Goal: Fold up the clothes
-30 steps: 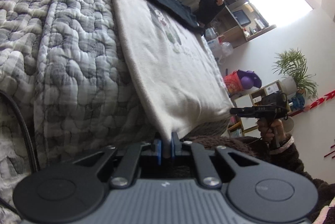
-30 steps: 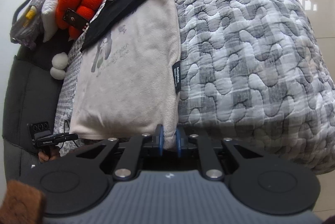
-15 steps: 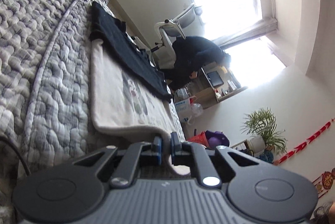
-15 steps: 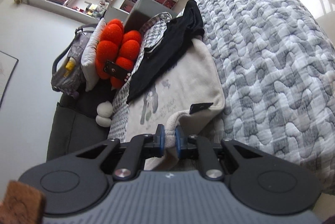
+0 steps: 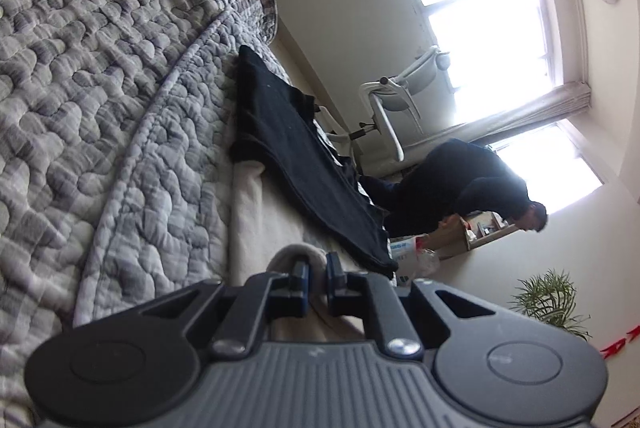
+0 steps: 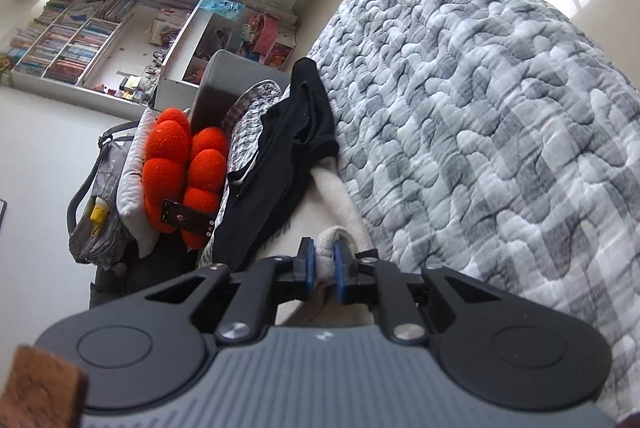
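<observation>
A cream fleece garment (image 5: 250,224) lies on the grey quilted bed (image 5: 100,76), its near hem lifted and carried over the rest of it. My left gripper (image 5: 316,272) is shut on one corner of that hem, which bulges up between the blue pads. In the right wrist view the same cream garment (image 6: 334,194) shows past my right gripper (image 6: 325,262), shut on the other corner. A black garment (image 5: 296,164) lies across the cream one's far end, seen also as the black garment (image 6: 280,172) beside the pillows.
An orange bumpy cushion (image 6: 180,168) with a dark device on it leans by a grey bag (image 6: 92,220). A person in dark clothes (image 5: 460,184) bends near a white chair (image 5: 400,100). Bookshelves (image 6: 72,36) line the far wall. The quilt (image 6: 500,132) spreads to the right.
Both grippers have carried the cream garment's near hem up and forward toward the black garment, folding it over itself. Both views have tilted and rolled; far less of the cream garment shows.
</observation>
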A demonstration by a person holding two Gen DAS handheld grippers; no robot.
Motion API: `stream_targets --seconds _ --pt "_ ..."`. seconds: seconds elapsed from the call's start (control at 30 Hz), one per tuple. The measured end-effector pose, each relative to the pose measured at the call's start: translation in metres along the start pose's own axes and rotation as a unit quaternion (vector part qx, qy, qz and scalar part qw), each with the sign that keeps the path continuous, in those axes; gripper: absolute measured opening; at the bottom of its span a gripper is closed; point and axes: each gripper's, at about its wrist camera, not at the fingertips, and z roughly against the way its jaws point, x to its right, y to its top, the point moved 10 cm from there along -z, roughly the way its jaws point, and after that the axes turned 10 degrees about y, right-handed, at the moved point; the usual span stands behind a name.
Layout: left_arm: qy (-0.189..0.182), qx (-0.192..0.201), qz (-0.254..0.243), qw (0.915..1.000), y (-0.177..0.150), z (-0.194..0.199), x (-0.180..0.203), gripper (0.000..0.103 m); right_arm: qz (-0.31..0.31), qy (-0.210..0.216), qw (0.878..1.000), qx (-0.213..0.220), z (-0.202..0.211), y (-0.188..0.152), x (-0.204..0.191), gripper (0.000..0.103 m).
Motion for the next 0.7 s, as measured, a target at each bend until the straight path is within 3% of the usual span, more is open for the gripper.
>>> stream_targets --seconds 0.23,0.3,0.4,0.5,0.6,0.7 --pt "0.047 -0.019 0.012 0.9986 0.014 -0.016 -0.009 0.009 -0.043 0.03 0.999 0.008 -0.004 0.013 0.014 0.019" --pt "0.057 -0.022 0.011 0.9981 0.017 -0.015 -0.009 0.015 -0.041 0.037 0.998 0.015 0.0 0.017 0.015 0.022" --pt "0.075 0.002 0.001 0.9972 0.031 -0.005 -0.006 0.035 -0.039 0.044 0.998 0.037 0.007 0.026 0.016 0.035" --pt "0.092 0.021 -0.019 0.9953 0.047 0.005 -0.002 0.039 -0.025 0.043 0.998 0.046 0.01 0.028 0.013 0.036" --pt "0.128 0.036 -0.07 0.9886 0.052 0.013 0.004 0.041 0.025 0.021 0.998 0.055 0.009 0.025 0.002 0.036" --pt "0.177 0.045 -0.147 0.972 0.047 0.013 0.01 0.046 0.103 -0.003 0.993 0.052 0.003 0.018 -0.017 0.036"
